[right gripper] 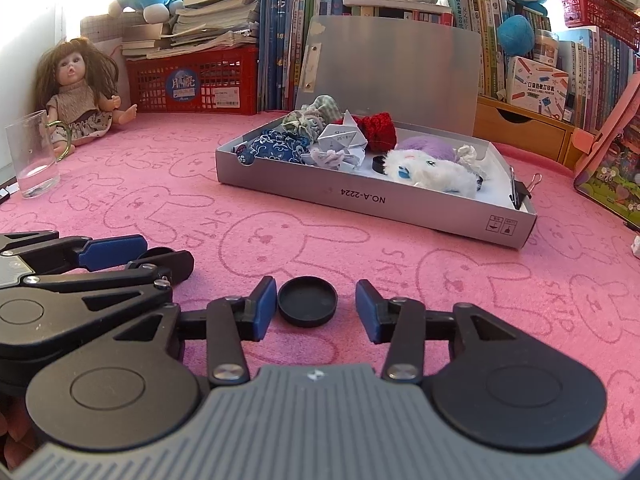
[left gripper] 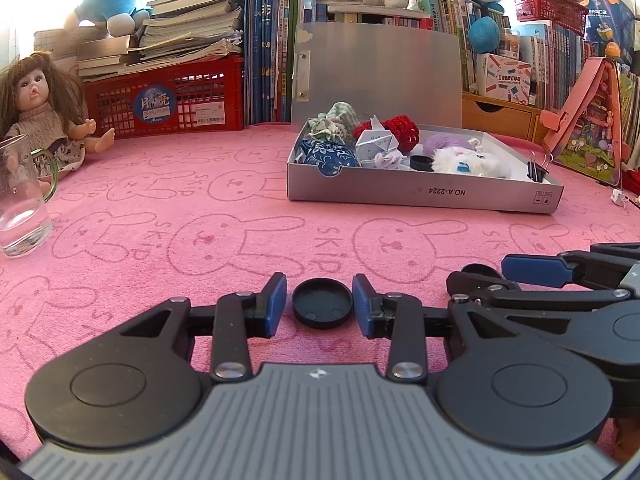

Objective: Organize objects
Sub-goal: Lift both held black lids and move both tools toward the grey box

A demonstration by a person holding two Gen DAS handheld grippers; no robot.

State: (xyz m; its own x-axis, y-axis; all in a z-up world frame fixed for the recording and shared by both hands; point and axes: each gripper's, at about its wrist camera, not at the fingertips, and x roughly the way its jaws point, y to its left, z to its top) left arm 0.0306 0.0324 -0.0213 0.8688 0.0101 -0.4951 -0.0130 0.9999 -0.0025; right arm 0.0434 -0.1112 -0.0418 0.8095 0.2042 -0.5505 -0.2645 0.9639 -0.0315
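Note:
A black round cap (left gripper: 322,303) lies on the pink cloth between the blue pads of my open left gripper (left gripper: 320,306). A second black cap (right gripper: 307,301) lies between the pads of my open right gripper (right gripper: 316,306), close to its left pad. Neither cap is gripped. The right gripper shows in the left wrist view (left gripper: 532,276), with the second cap partly hidden behind it. The left gripper shows in the right wrist view (right gripper: 120,256). An open grey box (left gripper: 424,194) (right gripper: 372,208) ahead holds fabric pouches, folded paper, a red knit piece, a white plush and another black cap.
A glass mug (left gripper: 22,196) (right gripper: 34,156) stands at the left. A doll (left gripper: 36,112) (right gripper: 80,88) sits by a red basket (left gripper: 168,100). Books and plush toys line the back. A pink toy house (left gripper: 592,120) stands at the right. A binder clip (left gripper: 536,168) is clipped to the box corner.

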